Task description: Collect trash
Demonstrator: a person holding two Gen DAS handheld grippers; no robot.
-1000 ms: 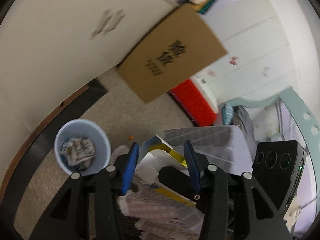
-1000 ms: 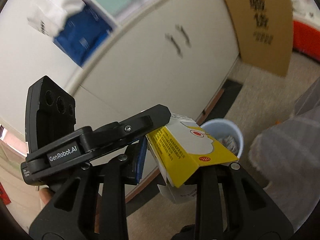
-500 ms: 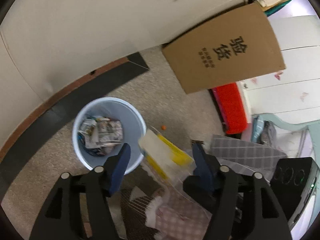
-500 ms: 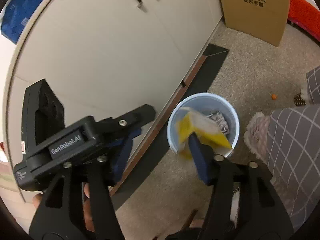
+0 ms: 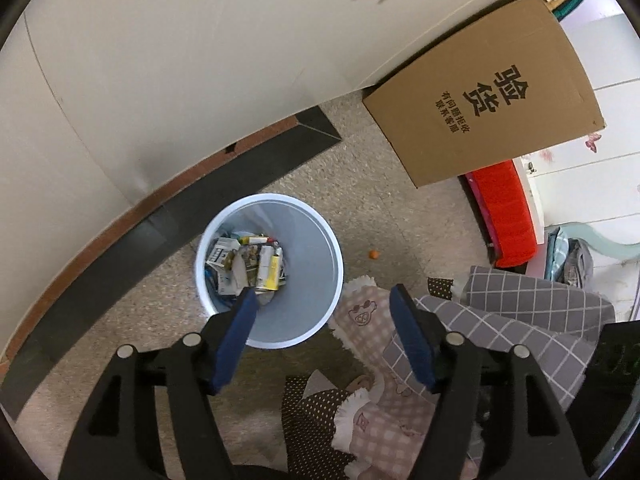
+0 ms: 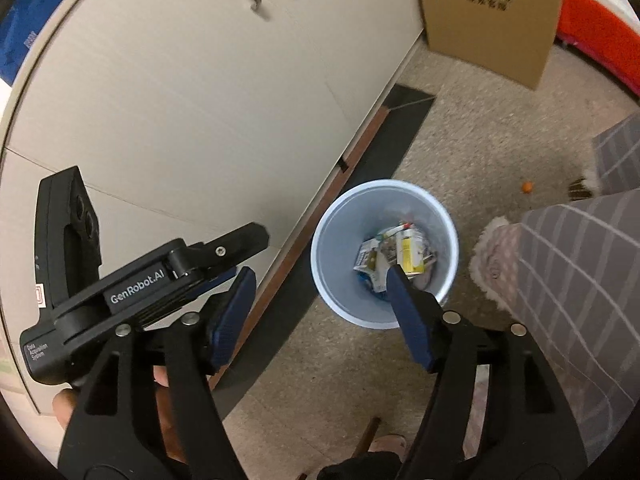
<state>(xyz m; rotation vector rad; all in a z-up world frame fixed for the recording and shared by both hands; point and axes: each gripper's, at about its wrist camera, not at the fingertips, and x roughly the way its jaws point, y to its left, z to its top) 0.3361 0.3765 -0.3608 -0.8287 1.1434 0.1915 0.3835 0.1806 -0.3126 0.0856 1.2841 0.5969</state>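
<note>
While apparently empty, both hand-held grippers [image 5: 320, 296] open

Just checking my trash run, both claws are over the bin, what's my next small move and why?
Probably lift both away: the left claw and right claw stand open and empty, having just been opening, and the yellow carton lies in the blue bin.

Your bin [image 5: 316, 264] stands on the floor [image 5: 400, 216] just before the cabinet [image 5: 200, 80], with the trash [image 5: 248, 264] lying inside it. To its right, a cardboard box [image 5: 488, 112] leans against that cabinet.
</note>
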